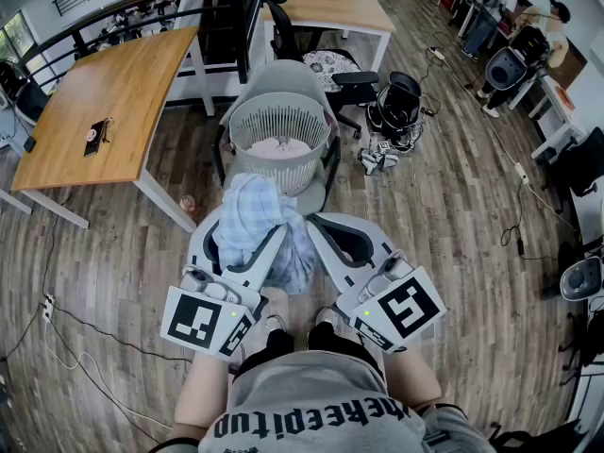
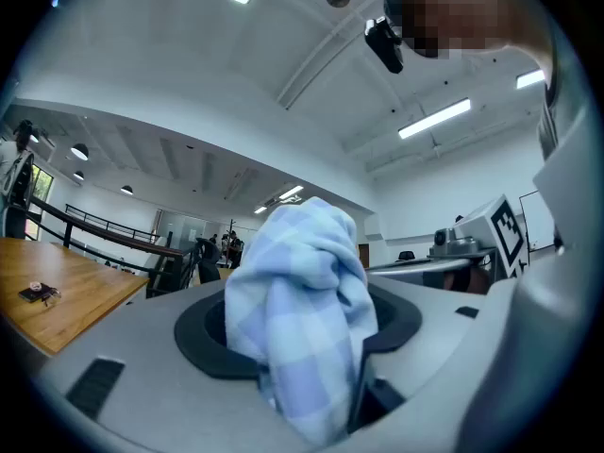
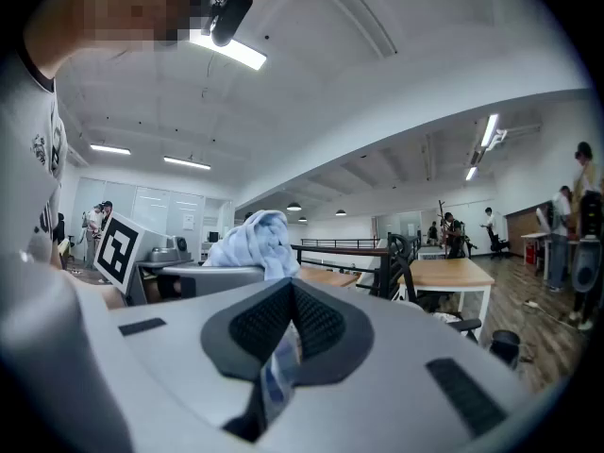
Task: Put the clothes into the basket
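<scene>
A light blue checked cloth [image 1: 247, 213] is bunched up between the jaws of my left gripper [image 1: 253, 241], which is shut on it; in the left gripper view the cloth [image 2: 304, 281] fills the gap of that gripper [image 2: 300, 333]. Part of the cloth hangs down between the two grippers. My right gripper [image 1: 319, 234] is beside it, its jaws close together with a thin strip of blue fabric [image 3: 276, 371] pinched between them [image 3: 288, 333]. Just ahead of both grippers, a white slatted basket [image 1: 253, 130] stands on a grey chair [image 1: 283, 75] with a pinkish garment [image 1: 280, 147] inside.
A wooden table [image 1: 104, 92] stands to the left and another [image 1: 330, 3] at the back. Black office chairs [image 1: 401, 102] and cables lie to the right of the basket. People stand at the far right [image 1: 557, 26]. My feet [image 1: 276, 324] are below the grippers.
</scene>
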